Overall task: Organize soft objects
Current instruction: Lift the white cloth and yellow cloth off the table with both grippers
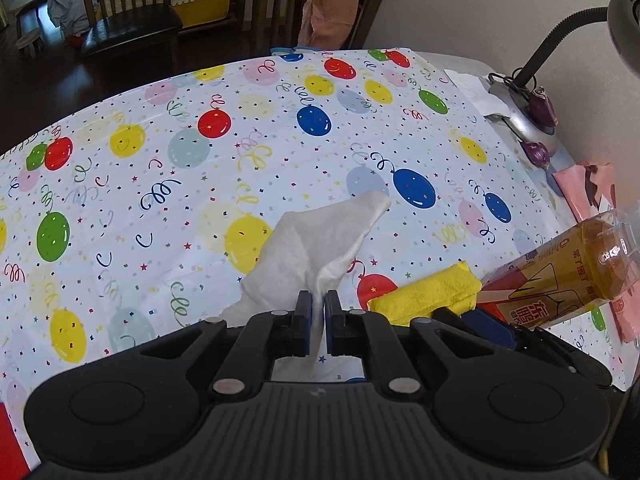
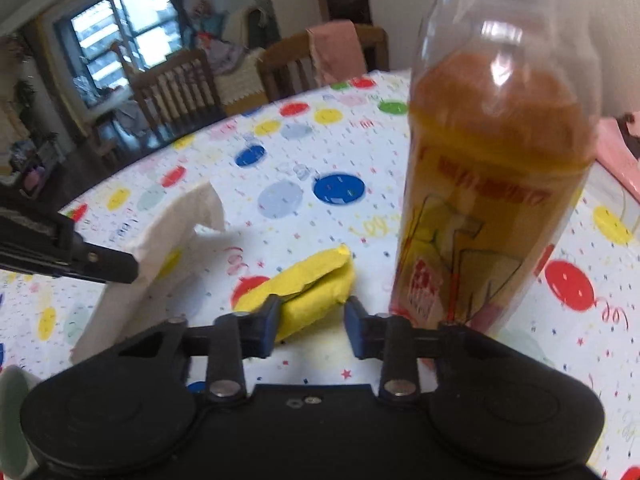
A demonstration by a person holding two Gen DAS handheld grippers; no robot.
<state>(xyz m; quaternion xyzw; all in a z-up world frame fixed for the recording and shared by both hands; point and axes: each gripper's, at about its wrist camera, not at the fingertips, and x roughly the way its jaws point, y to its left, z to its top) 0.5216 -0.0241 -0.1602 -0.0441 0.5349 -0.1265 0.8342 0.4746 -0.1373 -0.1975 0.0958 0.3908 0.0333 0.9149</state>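
holding: left tool [image 1: 319,312] pinched shut on white cloth [image 1: 316,244], lifted beside the tea bottle [image 2: 492,184]
pending: right tool [image 2: 310,326] gapes wide around yellow cloth [image 2: 316,292], ungrasped
progress: early, neither cloth placed

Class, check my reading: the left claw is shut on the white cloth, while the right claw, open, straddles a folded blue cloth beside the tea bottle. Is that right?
One thing is wrong: the folded cloth is yellow, not blue, as the right wrist view shows. The rest holds: the left claw is shut on the white cloth, and the right claw is open beside the tea bottle.

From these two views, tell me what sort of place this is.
Probably a home dining room: a table under a balloon-print tablecloth, wooden dining chairs beyond it, and a desk lamp by the wall.
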